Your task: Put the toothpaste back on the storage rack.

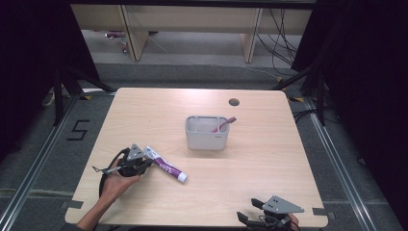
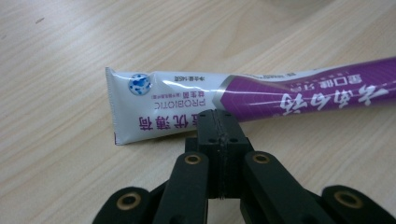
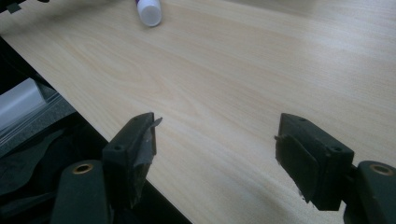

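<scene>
Toothpaste (image 1: 166, 167) lies flat at the near left, its crimped end nipped by the left gripper (image 2: 219, 122); holder (image 1: 207, 139) awaits; right gripper (image 3: 217, 140) gapes, idle.

Light wood table (image 1: 269, 159): toothpaste tube (image 1: 166, 166) lying flat, grey caddy (image 1: 207, 138) standing mid-table.

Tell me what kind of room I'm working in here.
Probably a lab or recording bay, not a home: a bare wooden table ringed by black curtains, a taped number 5 on the floor, loose cables behind. On the table: a toothpaste tube and a grey organizer.
</scene>
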A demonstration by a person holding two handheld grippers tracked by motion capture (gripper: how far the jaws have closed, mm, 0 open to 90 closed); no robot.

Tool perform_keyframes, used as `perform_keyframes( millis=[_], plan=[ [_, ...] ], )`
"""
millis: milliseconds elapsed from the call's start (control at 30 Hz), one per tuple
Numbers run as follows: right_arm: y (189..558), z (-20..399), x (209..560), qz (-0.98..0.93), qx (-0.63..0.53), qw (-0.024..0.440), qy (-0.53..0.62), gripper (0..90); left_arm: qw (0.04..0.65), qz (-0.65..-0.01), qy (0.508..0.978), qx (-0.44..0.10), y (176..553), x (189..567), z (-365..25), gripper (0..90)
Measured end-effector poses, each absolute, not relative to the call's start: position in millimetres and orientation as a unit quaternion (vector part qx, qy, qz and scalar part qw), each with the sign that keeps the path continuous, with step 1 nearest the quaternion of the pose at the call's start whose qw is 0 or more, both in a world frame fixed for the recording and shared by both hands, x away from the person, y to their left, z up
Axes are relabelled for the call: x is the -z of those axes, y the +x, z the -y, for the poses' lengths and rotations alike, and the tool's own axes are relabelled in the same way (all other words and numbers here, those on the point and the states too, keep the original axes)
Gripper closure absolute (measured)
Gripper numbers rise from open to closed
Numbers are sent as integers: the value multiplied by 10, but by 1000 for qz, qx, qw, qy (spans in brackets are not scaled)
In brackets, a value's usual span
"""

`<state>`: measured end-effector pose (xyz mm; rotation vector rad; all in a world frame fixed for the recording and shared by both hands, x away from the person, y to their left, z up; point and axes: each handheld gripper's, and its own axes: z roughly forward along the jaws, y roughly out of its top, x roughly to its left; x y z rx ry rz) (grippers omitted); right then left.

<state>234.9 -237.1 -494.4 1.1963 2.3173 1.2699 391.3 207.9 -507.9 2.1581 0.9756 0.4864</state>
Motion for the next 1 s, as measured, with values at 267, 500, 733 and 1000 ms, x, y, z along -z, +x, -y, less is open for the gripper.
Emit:
perform_keyframes(
  millis=[267,500,733,1000],
  plan=[
    [2341,2366,4942,-790,-436,118,414,295,348,-378,838,-183,4026,5053,-2015,890],
    [2340,2364,4945,-790,-437,115,415,295,353,-379,838,-174,4096,5039,-1937,887],
    [2337,2365,4944,-788,-439,114,417,295,355,-384,835,-170,4152,5043,-1914,883],
    [2346,2377,4943,-792,-437,116,412,295,351,-382,838,-169,4208,5028,-1864,883]
  ],
)
